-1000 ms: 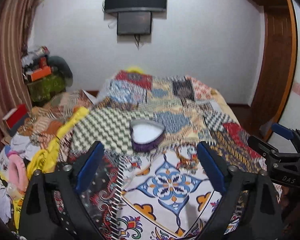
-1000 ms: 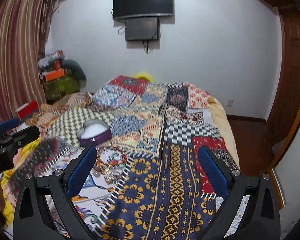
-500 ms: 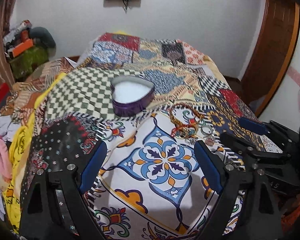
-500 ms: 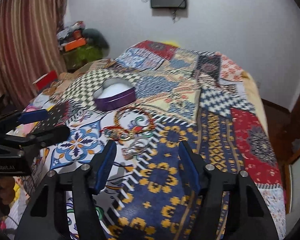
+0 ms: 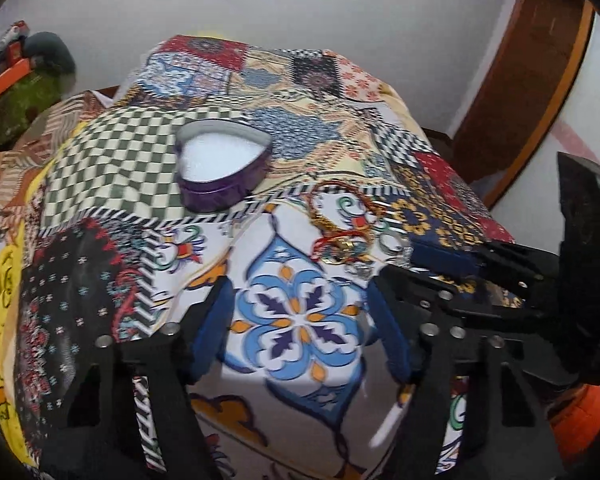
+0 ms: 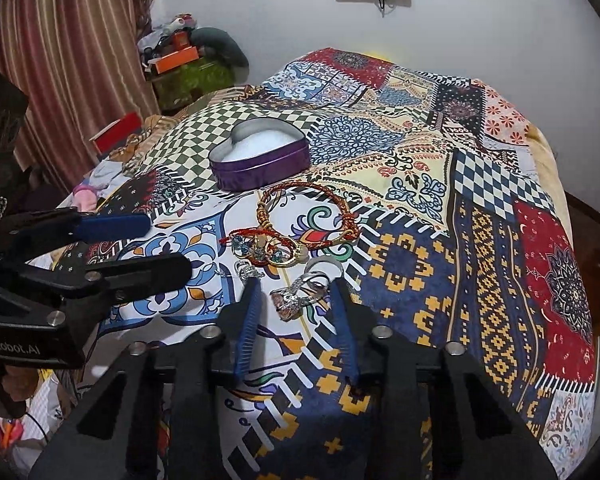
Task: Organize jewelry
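- Heart-shaped purple tin (image 6: 260, 160), one, lidless, white padding inside, resting on the patchwork bedspread (image 6: 480, 240).
- Just in front of the tin: one braided red-and-gold bracelet (image 6: 312, 216), beside it a beaded red thread band (image 6: 260, 244), and a small cluster of silvery rings (image 6: 300, 296); exact ring count unclear.
- Right gripper (image 6: 296, 300): blue ribbed pads partly spread, straddling the rings; contact unclear.
- Left gripper (image 5: 300, 320): spread wide above the quilt, holding nothing.

heart tin (image 6: 260, 168): glossy purple metal, white matt lining | bedspread (image 6: 440, 208): printed matt cloth | rings (image 6: 300, 294): shiny silver metal | bracelet (image 6: 308, 216): braided thread, gold beads | gripper pads (image 6: 249, 316): ribbed blue
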`<act>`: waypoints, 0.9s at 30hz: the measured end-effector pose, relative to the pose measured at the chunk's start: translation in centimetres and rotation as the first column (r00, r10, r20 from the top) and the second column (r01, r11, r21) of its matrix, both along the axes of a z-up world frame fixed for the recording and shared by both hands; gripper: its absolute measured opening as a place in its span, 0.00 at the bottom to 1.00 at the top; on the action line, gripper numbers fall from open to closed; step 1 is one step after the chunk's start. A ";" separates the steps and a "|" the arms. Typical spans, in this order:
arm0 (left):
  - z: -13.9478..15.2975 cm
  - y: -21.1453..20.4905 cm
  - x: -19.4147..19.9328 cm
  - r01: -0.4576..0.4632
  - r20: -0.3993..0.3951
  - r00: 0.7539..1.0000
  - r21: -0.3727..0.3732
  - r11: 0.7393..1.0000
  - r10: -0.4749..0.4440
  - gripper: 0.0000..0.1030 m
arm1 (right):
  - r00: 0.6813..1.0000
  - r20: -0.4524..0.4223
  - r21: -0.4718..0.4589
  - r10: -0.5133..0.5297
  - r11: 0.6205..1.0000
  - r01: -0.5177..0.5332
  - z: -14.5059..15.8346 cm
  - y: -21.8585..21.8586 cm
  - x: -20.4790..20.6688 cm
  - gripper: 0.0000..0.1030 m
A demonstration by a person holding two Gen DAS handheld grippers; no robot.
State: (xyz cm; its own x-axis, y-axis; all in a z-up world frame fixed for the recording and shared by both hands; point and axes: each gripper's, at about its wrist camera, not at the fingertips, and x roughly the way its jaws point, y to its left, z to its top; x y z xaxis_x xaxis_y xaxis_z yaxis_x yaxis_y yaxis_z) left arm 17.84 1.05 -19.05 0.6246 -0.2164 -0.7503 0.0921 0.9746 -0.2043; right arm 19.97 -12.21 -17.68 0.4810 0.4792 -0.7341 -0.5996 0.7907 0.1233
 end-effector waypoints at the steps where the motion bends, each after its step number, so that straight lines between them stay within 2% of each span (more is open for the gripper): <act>1: 0.0 -0.3 0.1 0.010 0.003 1.000 0.002 1.000 -0.010 0.57 | 1.000 -0.002 0.002 0.003 1.000 -0.003 -0.1 0.0 0.1 0.20; 2: 0.0 -0.5 0.2 0.018 0.005 1.000 0.003 1.000 -0.018 0.53 | 1.000 -0.003 0.004 0.004 1.000 -0.004 -0.1 0.0 0.1 0.15; 6: 0.0 -1.4 0.6 0.072 -0.009 0.997 -0.020 0.997 -0.072 0.29 | 1.000 -0.006 0.025 0.002 1.000 -0.002 0.0 -0.3 0.1 0.14; 14: -0.2 -3.8 1.0 0.130 -0.009 0.992 0.003 0.992 -0.130 0.26 | 0.999 0.010 0.058 -0.041 0.998 0.040 0.8 -2.1 0.0 0.14; 17: -0.5 -4.0 1.5 0.125 -0.019 0.992 0.007 0.992 -0.125 0.18 | 0.998 0.015 0.067 -0.066 0.996 0.064 1.1 -2.9 0.1 0.14; 27: -1.0 -4.6 2.7 0.100 -0.025 0.995 0.044 0.994 -0.099 0.17 | 0.996 0.035 0.094 -0.084 0.992 0.081 1.6 -4.1 0.2 0.14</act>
